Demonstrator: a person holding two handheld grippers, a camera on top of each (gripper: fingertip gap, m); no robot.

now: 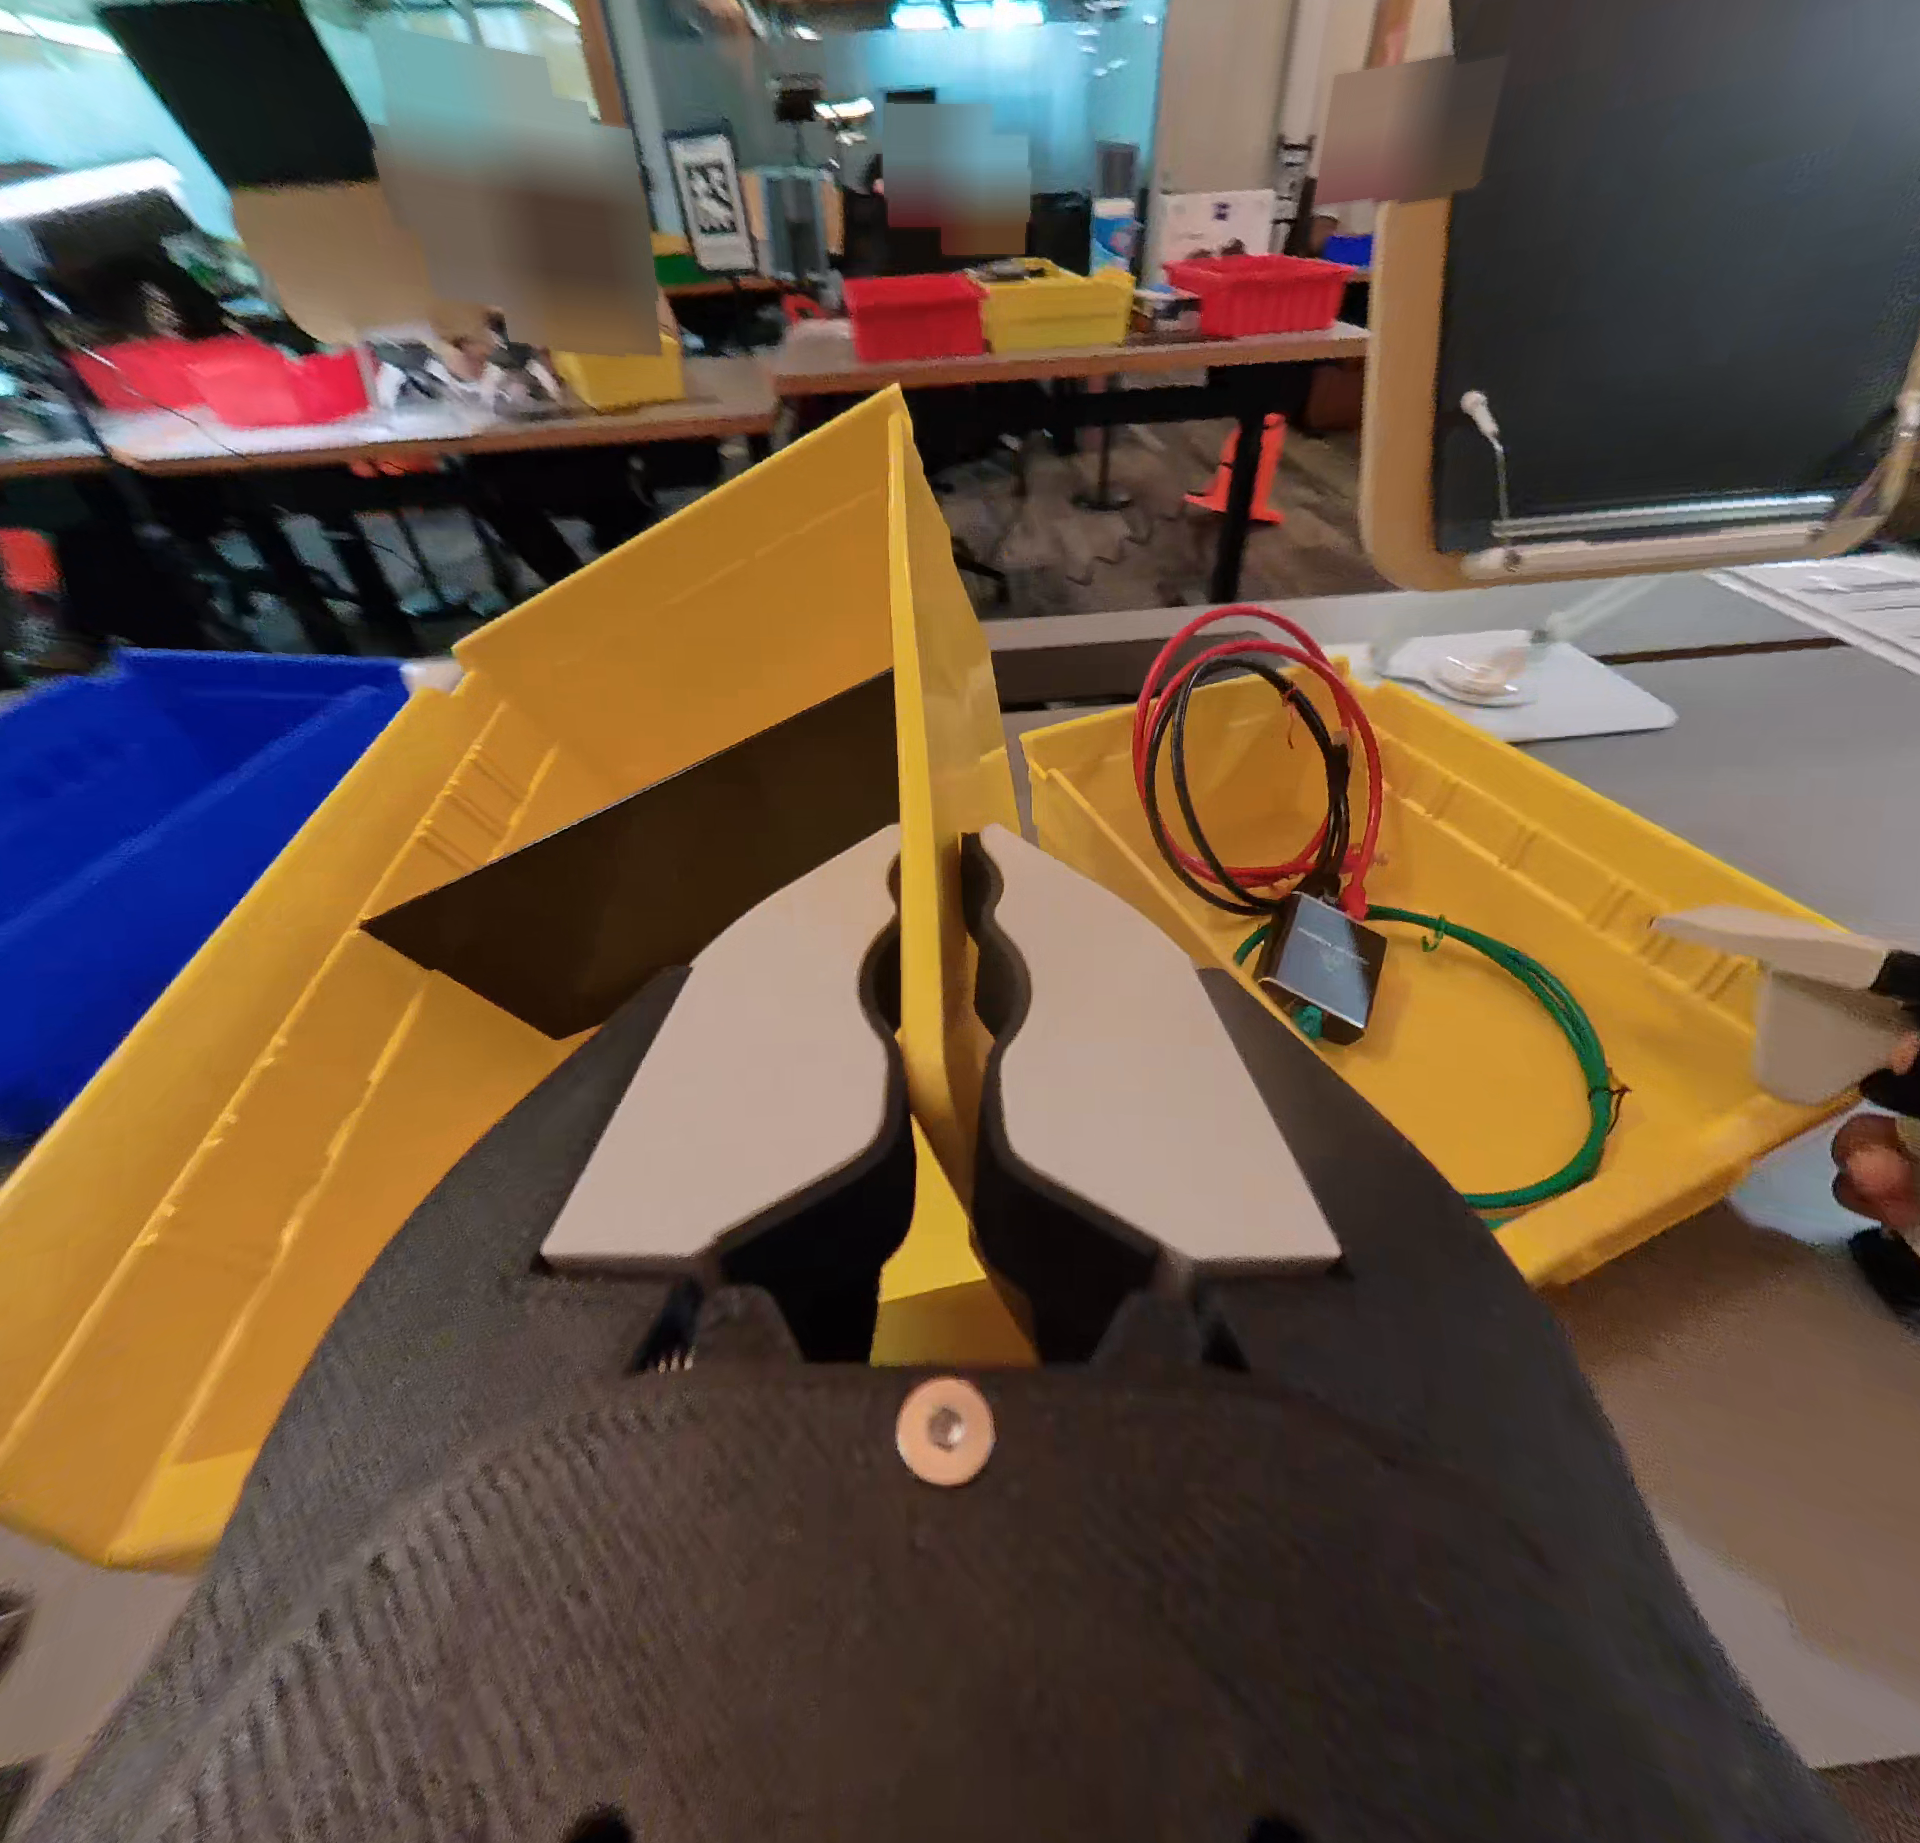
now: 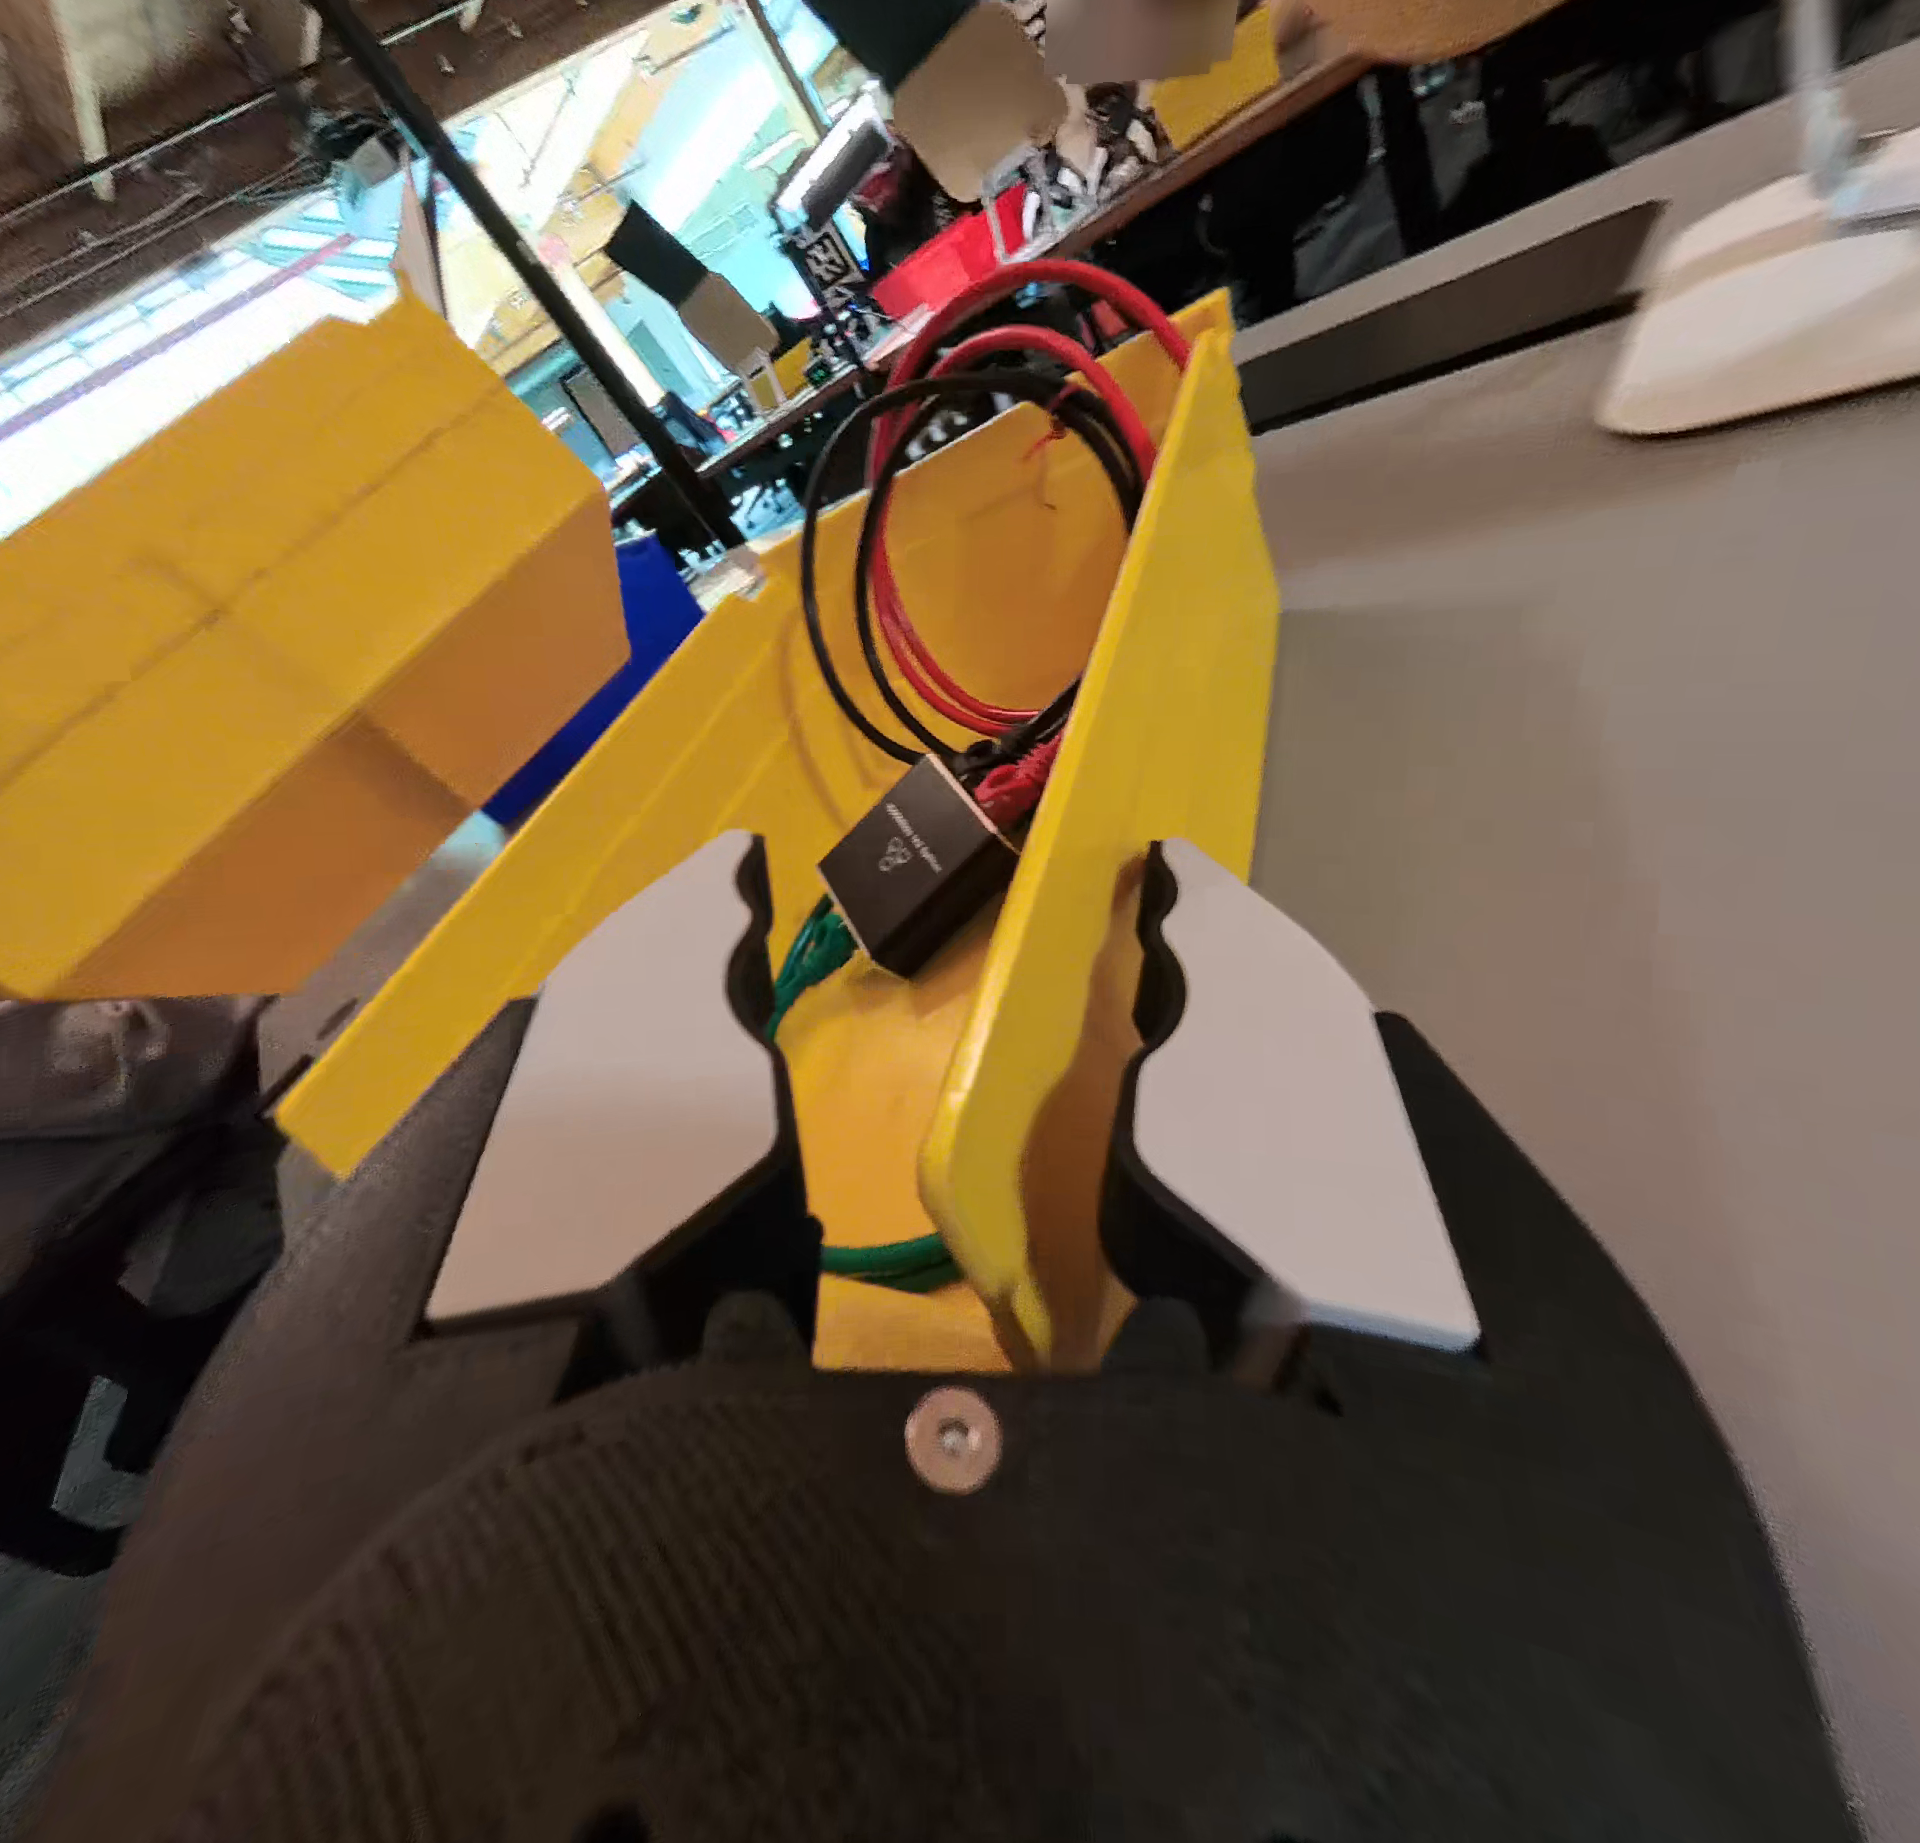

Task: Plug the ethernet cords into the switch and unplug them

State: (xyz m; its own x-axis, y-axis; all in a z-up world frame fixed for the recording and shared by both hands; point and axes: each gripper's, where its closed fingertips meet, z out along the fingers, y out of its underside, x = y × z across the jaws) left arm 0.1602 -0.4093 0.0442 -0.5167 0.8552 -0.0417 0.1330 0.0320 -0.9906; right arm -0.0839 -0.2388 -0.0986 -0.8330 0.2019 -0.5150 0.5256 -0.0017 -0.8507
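Note:
A small black switch (image 1: 1320, 967) lies in the right yellow bin (image 1: 1455, 1076) with a red cord (image 1: 1374, 785), a black cord (image 1: 1179, 785) and a green cord (image 1: 1579, 1024) coiled around it and running to its ends. My left gripper (image 1: 930, 858) is shut on the side wall of the left yellow bin (image 1: 675, 630), which is tilted up. My right gripper (image 2: 956, 853) is open and straddles the right bin's side wall (image 2: 1143, 702), which lies against its right finger. The switch (image 2: 920, 874) sits just beyond its fingertips. The right gripper also shows at the bin's edge in the left wrist view (image 1: 1787, 1004).
A black divider (image 1: 675, 879) stands inside the left yellow bin. A blue bin (image 1: 156, 806) sits to its left. A white stand base (image 1: 1538, 681) rests on the grey table (image 1: 1766, 775) behind the right bin. Tables with red and yellow bins stand far behind.

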